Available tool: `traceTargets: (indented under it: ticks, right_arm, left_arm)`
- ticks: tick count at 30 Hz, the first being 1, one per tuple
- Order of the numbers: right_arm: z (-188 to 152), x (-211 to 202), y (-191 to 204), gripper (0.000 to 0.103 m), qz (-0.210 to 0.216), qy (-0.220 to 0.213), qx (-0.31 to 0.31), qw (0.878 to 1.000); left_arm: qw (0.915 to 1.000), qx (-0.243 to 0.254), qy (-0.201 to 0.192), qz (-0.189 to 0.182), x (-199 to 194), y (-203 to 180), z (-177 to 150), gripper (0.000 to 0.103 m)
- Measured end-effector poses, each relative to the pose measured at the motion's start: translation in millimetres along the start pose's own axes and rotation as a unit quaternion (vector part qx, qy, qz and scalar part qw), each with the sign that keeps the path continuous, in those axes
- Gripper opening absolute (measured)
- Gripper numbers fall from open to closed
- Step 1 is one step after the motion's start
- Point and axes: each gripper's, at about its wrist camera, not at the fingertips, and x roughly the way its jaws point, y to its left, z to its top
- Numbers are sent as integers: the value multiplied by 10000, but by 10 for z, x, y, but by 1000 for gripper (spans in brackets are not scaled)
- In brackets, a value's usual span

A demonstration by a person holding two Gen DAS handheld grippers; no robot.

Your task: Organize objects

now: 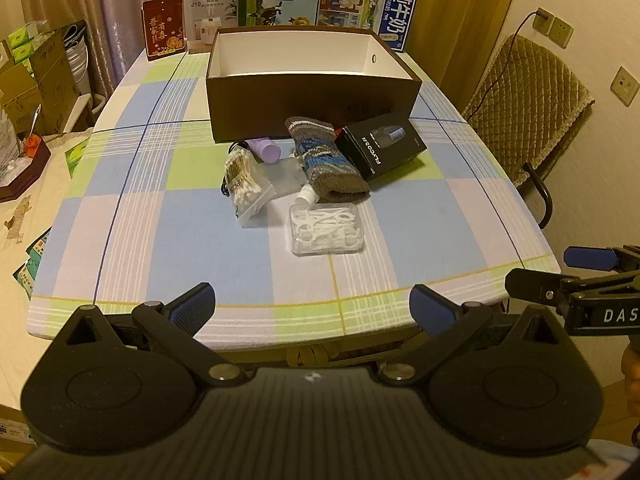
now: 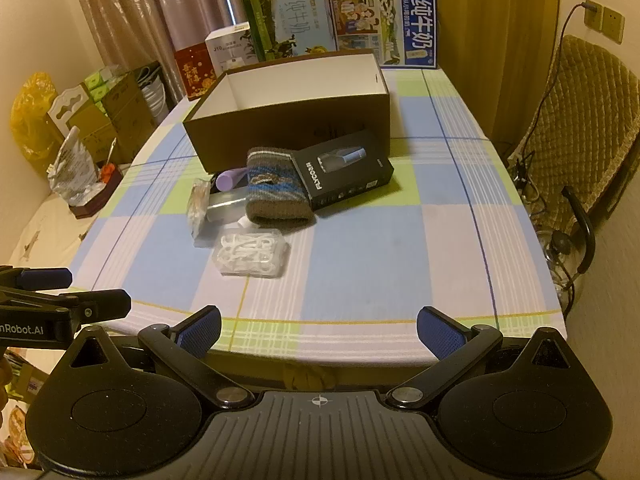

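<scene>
Both tongs, left (image 1: 312, 300) and right (image 2: 319, 326), gape empty; frame-centre sock (image 1: 326, 160) overlaps the small bottle (image 1: 306, 197), so lifting may roll it.

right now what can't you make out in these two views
- Floor of the brown box: both views, hidden by its near wall.
- Purple bottle: partly hidden by the cotton swab bag in the left view, by the knitted pouch in the right.
- White-capped bottle: body hidden under the pouch.
- Black carton: small print too small.
- Floss pick case: count unclear.
</scene>
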Motion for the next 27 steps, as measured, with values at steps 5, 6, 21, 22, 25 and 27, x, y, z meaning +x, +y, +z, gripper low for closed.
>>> traceTargets:
  ticks: [5, 6, 21, 22, 25, 27]
  right_arm:
    - [26, 21, 7, 101, 11, 4, -16, 10000]
    - [32, 22, 9, 101, 15, 6, -20, 10000]
    - [194, 144, -141, 101, 87, 105, -68, 9999]
    - [207, 159, -151, 101, 90, 115, -71, 9999]
    - [239, 198, -172, 101, 116, 131, -85, 9998]
    - [262, 233, -189, 101, 128, 146, -95, 9998]
  left_arm:
    - [10000, -1, -2, -5, 3, 6, 2, 102]
    - [10000, -2, -1, -3, 5, 5, 4, 102]
    - [9999, -67, 76, 0, 168, 9, 151, 102]
    - [9999, -70, 86, 1, 188, 9, 154, 102]
    - [9999, -73, 117, 8, 235, 9, 176, 102]
    - [9999, -68, 137, 10, 267, 5, 194, 102]
